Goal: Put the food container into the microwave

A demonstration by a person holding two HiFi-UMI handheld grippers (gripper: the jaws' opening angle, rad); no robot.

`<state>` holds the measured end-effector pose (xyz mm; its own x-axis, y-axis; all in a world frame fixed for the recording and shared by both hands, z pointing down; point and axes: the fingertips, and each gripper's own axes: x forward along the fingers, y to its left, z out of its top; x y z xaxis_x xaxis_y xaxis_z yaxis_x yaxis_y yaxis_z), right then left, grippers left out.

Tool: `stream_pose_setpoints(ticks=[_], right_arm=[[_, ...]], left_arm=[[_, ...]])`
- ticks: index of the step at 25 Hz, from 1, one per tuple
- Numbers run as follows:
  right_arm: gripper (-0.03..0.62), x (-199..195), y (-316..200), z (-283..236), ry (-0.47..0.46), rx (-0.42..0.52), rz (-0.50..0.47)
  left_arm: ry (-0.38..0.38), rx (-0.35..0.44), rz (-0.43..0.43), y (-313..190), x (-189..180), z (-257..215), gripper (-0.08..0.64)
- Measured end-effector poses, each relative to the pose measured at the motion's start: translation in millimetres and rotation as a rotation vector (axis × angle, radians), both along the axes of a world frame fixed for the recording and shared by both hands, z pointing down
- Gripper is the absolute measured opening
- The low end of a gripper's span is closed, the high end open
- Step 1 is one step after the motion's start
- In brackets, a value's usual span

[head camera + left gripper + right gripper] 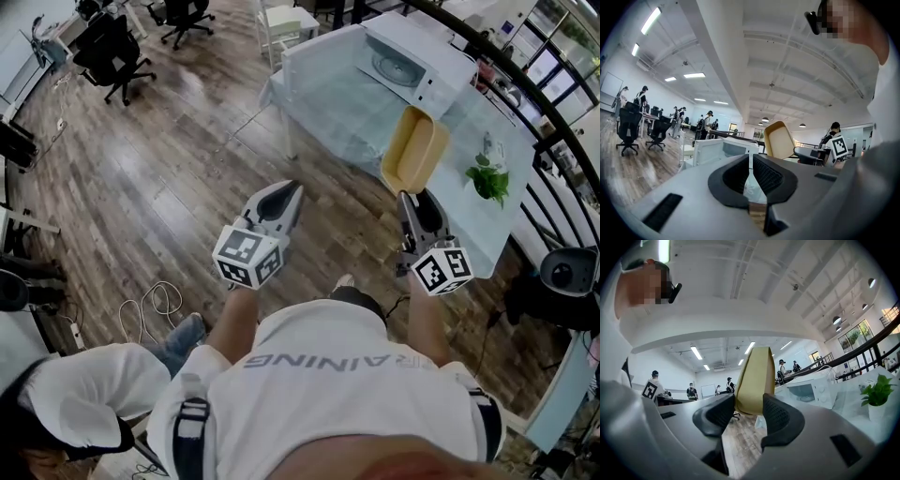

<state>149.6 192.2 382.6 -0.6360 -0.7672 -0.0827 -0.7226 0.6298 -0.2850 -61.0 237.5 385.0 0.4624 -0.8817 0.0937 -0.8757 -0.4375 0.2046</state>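
A yellow food container (415,150) hangs in the air in front of the table, tilted up on its edge, and my right gripper (405,195) is shut on its lower rim. In the right gripper view the container (755,378) stands between the two pads of that gripper (749,406). The white microwave (412,61) stands on the table beyond it, with a round turntable showing in its front. It also appears as microwave (724,150) and microwave (811,392). My left gripper (292,187) is held over the floor, shut and holding nothing; left gripper (751,164).
The table (347,103) has a pale blue cloth. A small potted plant (487,178) stands at its right end; plant (876,392). A dark railing (553,131) curves behind the table. Office chairs (117,52) and people stand farther off. Cables (155,305) lie on the wooden floor.
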Motion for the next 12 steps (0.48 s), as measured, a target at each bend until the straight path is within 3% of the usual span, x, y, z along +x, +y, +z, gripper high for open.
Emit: stream_pose_setpoints(ticks=[12], right_arm=[[0.207,67.2,-91.6,-1.0,-0.010,-0.020,-0.029]], left_arm=[[-0.027,-0.007,0.009,-94.8,77.7,-8.5,0.052]])
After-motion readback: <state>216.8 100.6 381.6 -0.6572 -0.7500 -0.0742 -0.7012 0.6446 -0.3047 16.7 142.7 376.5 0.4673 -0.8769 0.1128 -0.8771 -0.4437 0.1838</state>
